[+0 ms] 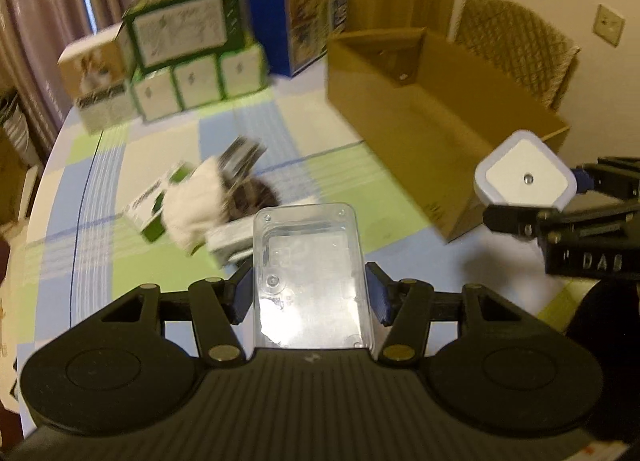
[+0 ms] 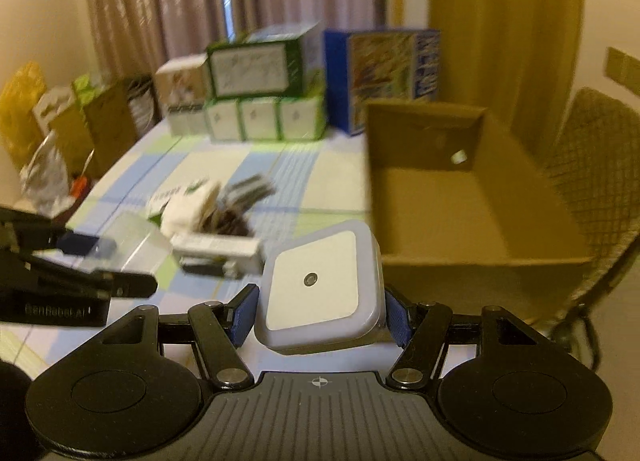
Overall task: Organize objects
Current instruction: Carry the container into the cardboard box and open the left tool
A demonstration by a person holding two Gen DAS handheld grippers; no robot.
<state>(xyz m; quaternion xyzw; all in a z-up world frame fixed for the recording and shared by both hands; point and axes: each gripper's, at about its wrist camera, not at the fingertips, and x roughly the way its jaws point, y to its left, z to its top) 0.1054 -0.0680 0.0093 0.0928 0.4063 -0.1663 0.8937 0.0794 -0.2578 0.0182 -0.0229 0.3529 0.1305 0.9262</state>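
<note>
Checked cloth in pale blue, green and cream covers the tabletop (image 1: 104,165) under both tools. Nearest, at the bottom centre of the left wrist view, the left tongs (image 1: 310,293) pinch a clear, rounded rectangular plastic case (image 1: 310,273) between blue pads. At the bottom centre of the right wrist view, the right tongs (image 2: 320,311) pinch a square white night-light with a grey rim and a small round sensor (image 2: 320,285).

Both items look ready for the open brown cardboard box (image 2: 472,197), which sits in the right half of each view and appears empty. A good move would carry each item over the near wall, lower it inside, and only then release. Going one tool at a time would keep them from bumping. The case is smooth, so a firm squeeze matters.

Mid-frame, left of the box, lies a blurred heap: a flat green and white carton (image 1: 148,207), something white and fluffy (image 1: 192,201), and dark striped items.

Farther back, stacked green and white boxes (image 1: 192,53) and a tall blue printed box (image 1: 296,17) stand at the far edge. Beyond are pinkish curtains (image 2: 168,5), cream walls, and a woven chair (image 1: 516,45) at upper right.
</note>
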